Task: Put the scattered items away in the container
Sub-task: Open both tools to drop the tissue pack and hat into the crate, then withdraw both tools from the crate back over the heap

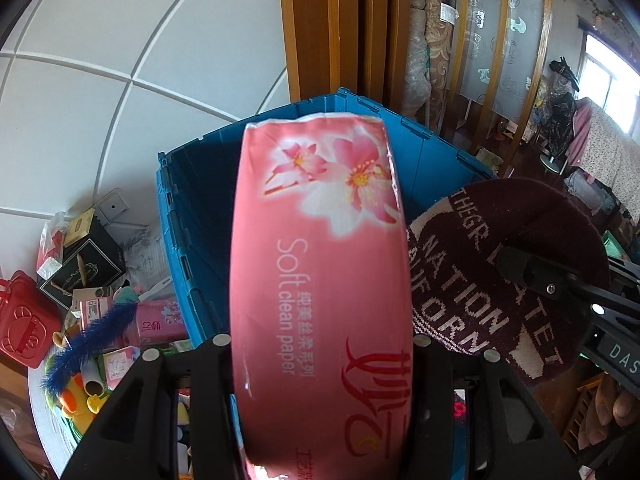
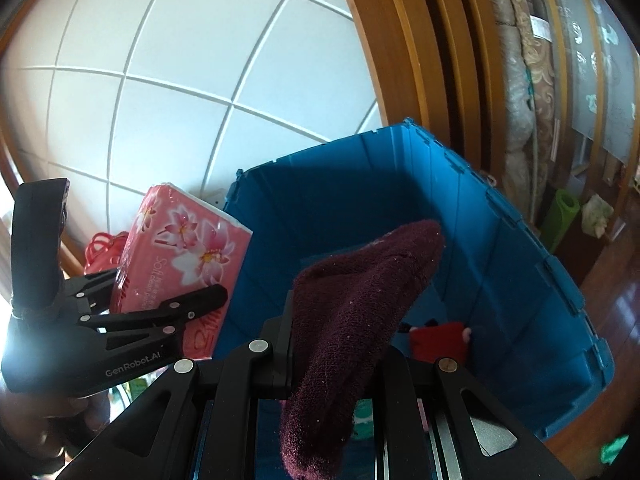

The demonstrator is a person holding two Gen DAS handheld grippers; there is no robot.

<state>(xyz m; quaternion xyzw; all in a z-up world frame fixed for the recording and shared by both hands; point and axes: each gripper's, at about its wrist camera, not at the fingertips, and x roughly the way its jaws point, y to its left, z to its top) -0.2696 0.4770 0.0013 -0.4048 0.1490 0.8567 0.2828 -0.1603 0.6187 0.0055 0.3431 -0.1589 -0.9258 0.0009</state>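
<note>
My left gripper [image 1: 320, 344] is shut on a pink tissue pack [image 1: 324, 264] with flower print and holds it above the near rim of the blue crate [image 1: 188, 216]. The pack also shows in the right wrist view [image 2: 176, 248], left of the crate [image 2: 500, 248]. My right gripper [image 2: 340, 344] is shut on a maroon knit hat [image 2: 352, 320] and holds it over the crate's open top. The hat also shows in the left wrist view [image 1: 504, 276], with white lettering. A red item [image 2: 438, 340] lies inside the crate.
Left of the crate lies clutter: a red box [image 1: 24, 328], black boxes [image 1: 84, 268], pink tissue packs [image 1: 160, 320], a blue fuzzy stick [image 1: 88, 344] and a yellow toy [image 1: 80, 396]. A white tiled wall [image 2: 200, 80] and a wooden door frame [image 1: 320, 28] stand behind.
</note>
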